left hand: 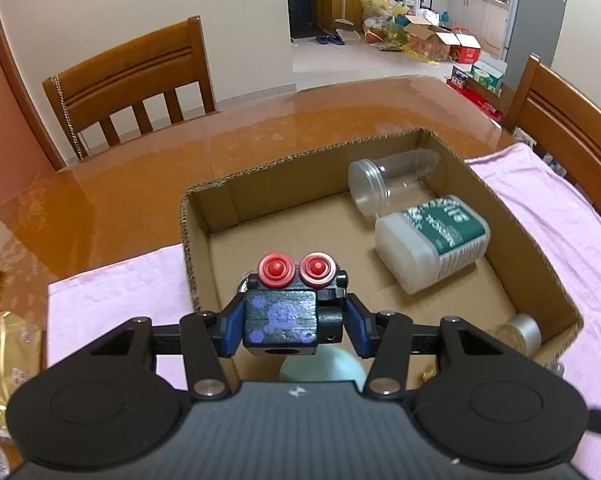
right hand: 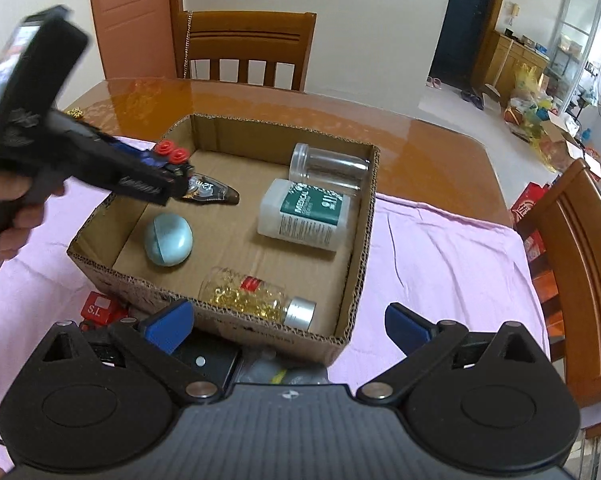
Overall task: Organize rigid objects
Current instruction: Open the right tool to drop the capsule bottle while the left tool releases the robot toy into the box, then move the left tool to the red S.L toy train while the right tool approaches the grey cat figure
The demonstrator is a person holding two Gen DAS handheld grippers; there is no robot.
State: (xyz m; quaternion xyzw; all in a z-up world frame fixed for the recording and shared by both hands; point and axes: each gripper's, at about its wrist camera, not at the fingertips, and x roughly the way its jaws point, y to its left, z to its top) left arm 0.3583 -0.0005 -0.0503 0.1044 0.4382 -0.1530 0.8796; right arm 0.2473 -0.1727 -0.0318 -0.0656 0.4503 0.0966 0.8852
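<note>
Left wrist: the left gripper (left hand: pixel 290 320) clamps a black toy (left hand: pixel 288 308) over the box (left hand: pixel 512 216), not yet dropped. Right wrist: the right gripper (right hand: pixel 290 322) gapes wide, empty; jar (right hand: pixel 328 168), bottle (right hand: pixel 306 214), egg (right hand: pixel 167 239), capsules (right hand: pixel 256 294) already boxed; a red item (right hand: pixel 100 308) waits outside.

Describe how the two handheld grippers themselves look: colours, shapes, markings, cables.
Both share one build. The left gripper and the right gripper have blue finger pads on black linkage arms with silver pivot pins, two round black discs and a ribbed grey body bearing a small white mark. From the right wrist view, the left unit shows a black pistol-style handle in a bare hand, with a thin dark cable below.
</note>
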